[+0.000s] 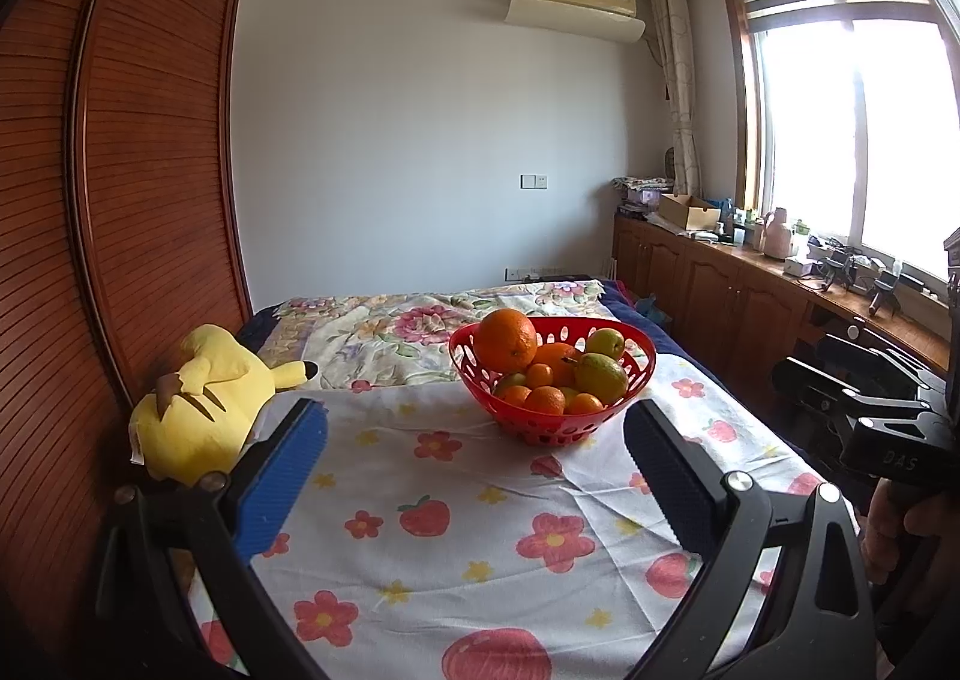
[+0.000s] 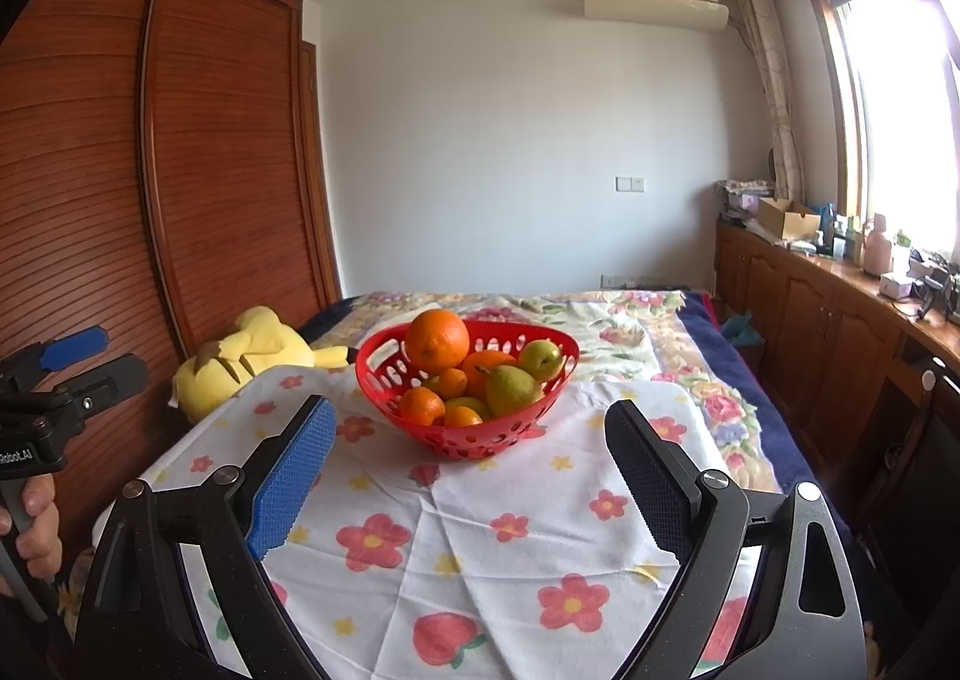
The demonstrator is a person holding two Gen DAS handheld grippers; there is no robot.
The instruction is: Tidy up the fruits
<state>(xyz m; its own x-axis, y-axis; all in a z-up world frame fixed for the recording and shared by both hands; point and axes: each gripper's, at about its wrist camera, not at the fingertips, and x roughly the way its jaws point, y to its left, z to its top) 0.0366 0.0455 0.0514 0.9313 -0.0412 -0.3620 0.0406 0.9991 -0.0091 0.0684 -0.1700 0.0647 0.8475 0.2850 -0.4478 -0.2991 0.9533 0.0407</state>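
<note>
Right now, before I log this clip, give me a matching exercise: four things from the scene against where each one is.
Things:
1. big orange
2. plush
3. basket
4. box

Places:
A. on the flowered cloth
B. top of the fruit pile
C. on the counter by the window
D. beside the wardrobe

Pairs: 1-B, 2-D, 3-A, 4-C
</note>
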